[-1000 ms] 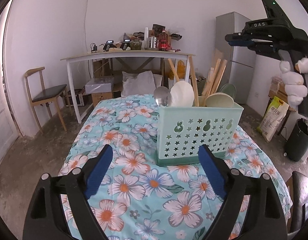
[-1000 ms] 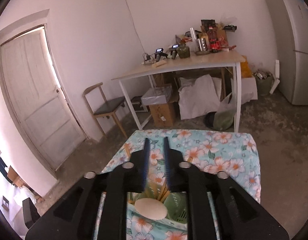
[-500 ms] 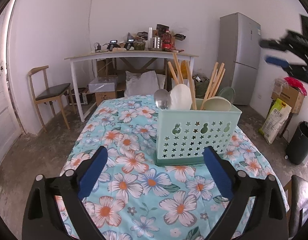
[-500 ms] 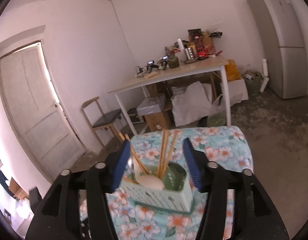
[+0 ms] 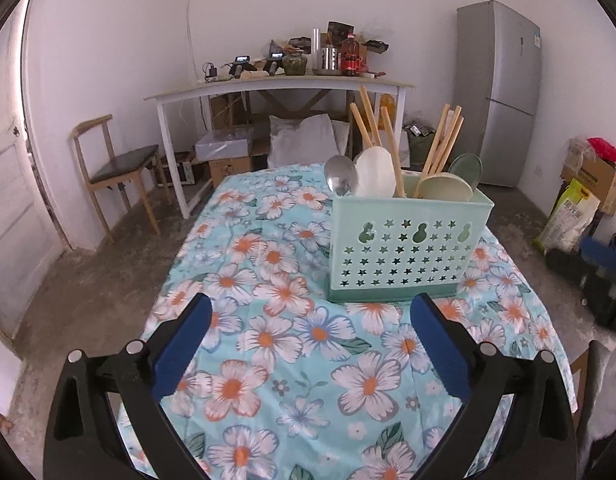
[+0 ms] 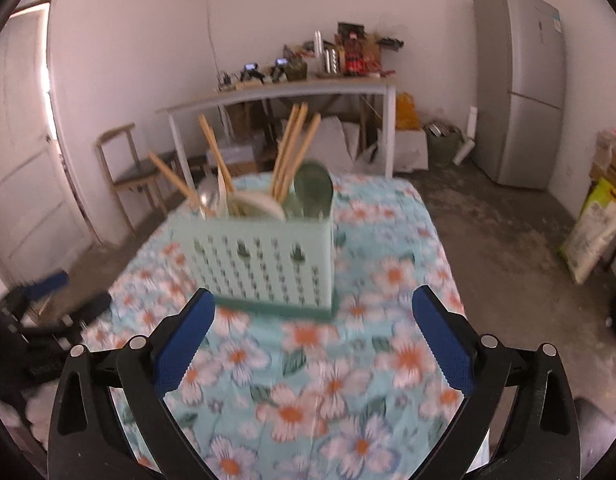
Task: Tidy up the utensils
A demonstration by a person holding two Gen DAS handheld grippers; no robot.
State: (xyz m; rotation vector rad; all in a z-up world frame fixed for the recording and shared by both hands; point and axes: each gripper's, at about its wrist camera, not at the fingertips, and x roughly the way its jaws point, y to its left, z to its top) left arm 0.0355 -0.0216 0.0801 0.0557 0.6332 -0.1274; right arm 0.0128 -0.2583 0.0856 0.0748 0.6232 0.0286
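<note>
A mint-green perforated utensil holder (image 5: 404, 248) stands upright on the floral tablecloth (image 5: 308, 340). It holds wooden chopsticks (image 5: 372, 120), a metal spoon (image 5: 340, 174), a white spoon (image 5: 374, 172) and green spoons (image 5: 464, 168). My left gripper (image 5: 312, 344) is open and empty, low over the cloth in front of the holder. My right gripper (image 6: 314, 338) is open and empty, also in front of the holder (image 6: 260, 256), and shows at the right edge of the left wrist view (image 5: 596, 276). The right wrist view is motion-blurred.
Behind the table stand a white work table (image 5: 276, 88) loaded with bottles and tools, a wooden chair (image 5: 116, 160), boxes and bags under it, and a grey fridge (image 5: 504, 92). Sacks and boxes (image 5: 576, 208) lie on the floor at right.
My right gripper opened from shut and came down from above the holder to table level in front of it. My left gripper drew back slightly and stayed open.
</note>
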